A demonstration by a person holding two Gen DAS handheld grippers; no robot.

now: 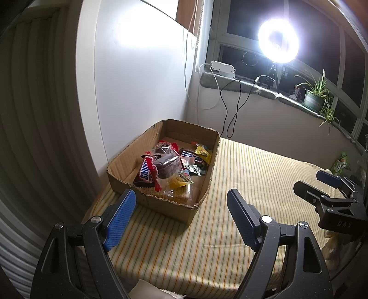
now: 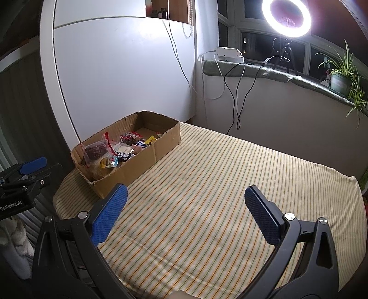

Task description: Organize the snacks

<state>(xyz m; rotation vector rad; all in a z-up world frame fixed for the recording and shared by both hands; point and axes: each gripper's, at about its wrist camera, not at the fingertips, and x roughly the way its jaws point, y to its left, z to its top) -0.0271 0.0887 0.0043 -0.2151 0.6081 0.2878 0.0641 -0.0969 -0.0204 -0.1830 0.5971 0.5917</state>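
A cardboard box (image 1: 158, 202) stands at the far left of the striped table and holds several wrapped snacks, among them a Snickers bar (image 1: 145, 173), a bagged brown cake (image 1: 167, 166) and a yellow packet (image 1: 202, 154). My left gripper (image 1: 181, 200) is open and empty just in front of the box. The box also shows in the right wrist view (image 2: 147, 158), with snacks (image 2: 115, 151) inside. My right gripper (image 2: 186, 195) is open and empty over the bare cloth. It shows at the right edge of the left wrist view (image 1: 322, 184).
The table wears a yellow striped cloth (image 2: 218, 184). A white wall panel (image 2: 119, 80) stands behind the box. The window sill carries a ring light (image 2: 286, 17), a white power strip (image 2: 227, 54), hanging cables and a potted plant (image 2: 340, 80). A green packet (image 1: 340, 163) lies at far right.
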